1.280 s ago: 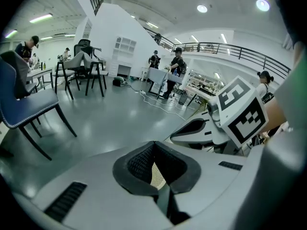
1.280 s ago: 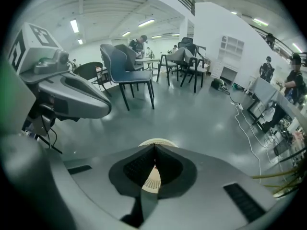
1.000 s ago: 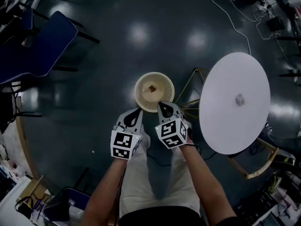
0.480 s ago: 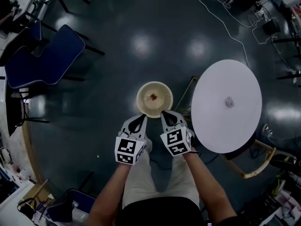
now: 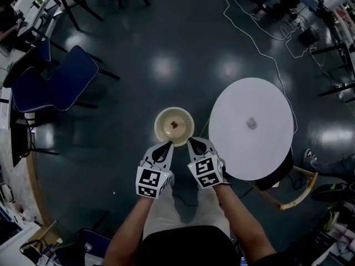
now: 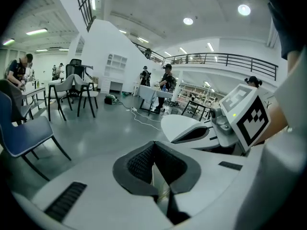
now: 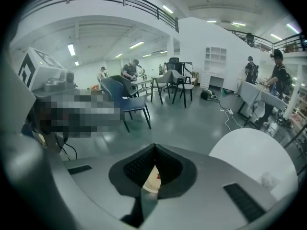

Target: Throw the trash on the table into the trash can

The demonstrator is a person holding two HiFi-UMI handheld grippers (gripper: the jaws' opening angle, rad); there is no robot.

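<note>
A round beige trash can stands on the dark floor with a reddish scrap inside. To its right is a round white table with one small crumpled piece of trash near its middle. My left gripper and right gripper are side by side just on the near side of the can's rim, both shut and empty. In the right gripper view the can shows through the gap under the shut jaws, and the table with the crumpled trash lies to the right.
A blue chair stands on the floor at the left. A white cable runs across the floor beyond the table. Wooden legs stick out near the table's near side. Chairs, desks and people are far off in both gripper views.
The view has shifted, so the can and table now sit further left and lower in the frame. Both grippers have stayed shut, side by side at the can's near rim.
</note>
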